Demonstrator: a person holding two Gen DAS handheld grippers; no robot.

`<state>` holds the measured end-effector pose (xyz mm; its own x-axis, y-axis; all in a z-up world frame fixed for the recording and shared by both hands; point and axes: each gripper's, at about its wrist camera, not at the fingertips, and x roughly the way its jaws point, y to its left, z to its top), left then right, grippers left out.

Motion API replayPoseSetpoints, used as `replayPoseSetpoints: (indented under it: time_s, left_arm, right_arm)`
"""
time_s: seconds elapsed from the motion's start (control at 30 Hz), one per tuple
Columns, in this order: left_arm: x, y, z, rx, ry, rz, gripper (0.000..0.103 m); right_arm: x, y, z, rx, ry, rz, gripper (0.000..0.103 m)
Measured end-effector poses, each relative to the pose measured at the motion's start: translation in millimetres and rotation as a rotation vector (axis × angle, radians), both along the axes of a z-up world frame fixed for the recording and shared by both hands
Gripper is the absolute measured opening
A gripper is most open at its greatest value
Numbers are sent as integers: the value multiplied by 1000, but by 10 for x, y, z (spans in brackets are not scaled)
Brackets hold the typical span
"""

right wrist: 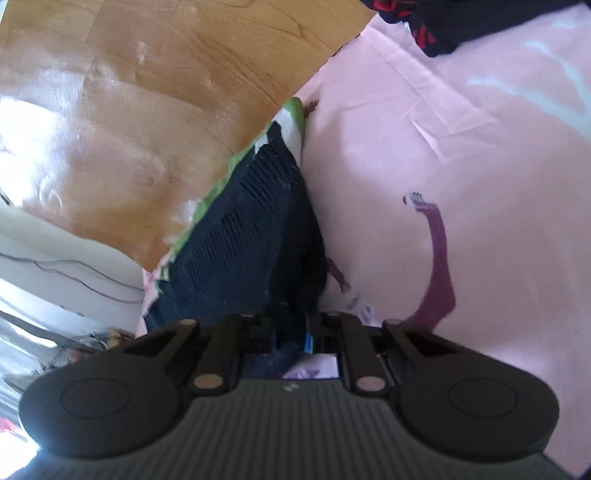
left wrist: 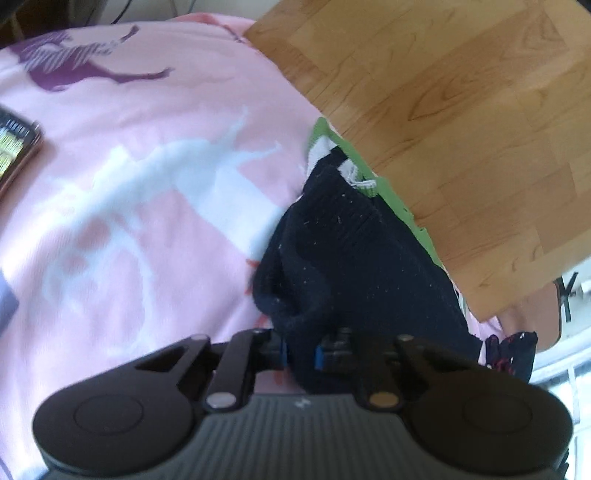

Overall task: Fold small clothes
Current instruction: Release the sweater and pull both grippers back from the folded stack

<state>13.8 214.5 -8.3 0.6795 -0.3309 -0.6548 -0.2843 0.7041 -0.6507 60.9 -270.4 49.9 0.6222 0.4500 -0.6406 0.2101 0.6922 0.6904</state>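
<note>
A small dark navy garment with green and white trim lies along the edge of a pink bedsheet. My left gripper is shut on its near end, the cloth bunched between the blue pads. In the right wrist view the same navy garment shows ribbed knit and a green edge. My right gripper is shut on its other end, over the pink sheet.
Wooden floor lies beyond the bed edge, also seen in the right wrist view. A dark garment with red pattern lies further along the sheet, also in the left view. A phone-like object lies at far left.
</note>
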Motion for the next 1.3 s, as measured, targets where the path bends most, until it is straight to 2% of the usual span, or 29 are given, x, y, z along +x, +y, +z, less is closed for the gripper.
replayPoseSetpoints:
  time_s: [0.1, 0.2, 0.33, 0.4, 0.5, 0.57, 0.63, 0.7, 0.73, 0.83, 0.93, 1.0, 1.07, 1.13, 1.2, 1.3]
  left_arm:
    - [-126, -100, 105, 43, -11, -24, 9]
    - [-309, -185, 234, 54, -40, -58, 9]
    - [-699, -258, 294, 80, -63, -118, 9]
    - [-949, -251, 254, 70, -52, -144, 9]
    - [-1279, -276, 102, 53, -25, -172, 11]
    - [-1420, -282, -18, 36, 0, -179, 16]
    - [-1513, -227, 7, 30, -11, -176, 19]
    - [-1538, -138, 115, 63, -20, -159, 27]
    - [-1551, -97, 214, 103, -45, -150, 30]
    - [-1557, 1, 508, 229, -115, -108, 31]
    - [-1376, 58, 751, 284, -161, -84, 31]
    - [-1157, -3, 911, 327, -194, -100, 37]
    - [-904, -114, 1043, 371, -229, -135, 47]
    - [-569, -289, 1129, 416, -260, -177, 52]
    - [-175, -465, 1144, 439, -263, -218, 53]
    - [481, -692, 1034, 468, -211, -264, 54]
  right_arm:
    - [-82, 20, 211, -77, -63, 44, 14]
    - [-250, 27, 527, -156, -144, 105, 13]
    - [-586, -28, 753, -242, -162, 179, 13]
    - [-845, -45, 781, -281, -160, 220, 13]
    - [-1242, -86, 698, -277, -139, 265, 13]
    - [-1441, -87, 598, -294, -125, 282, 14]
    - [-1543, -88, 458, -285, -93, 279, 23]
    - [-1545, -163, 419, -298, -67, 243, 29]
    - [-1529, -230, 451, -302, -66, 221, 29]
    - [-1488, -408, 689, -365, -135, 144, 30]
    - [-1360, -489, 882, -412, -198, 98, 30]
    - [-1186, -455, 945, -439, -217, 103, 30]
    - [-999, -365, 959, -469, -241, 135, 30]
    - [-709, -214, 970, -508, -270, 183, 30]
    - [-478, -140, 948, -541, -295, 245, 30]
    - [5, 66, 883, -567, -314, 315, 31]
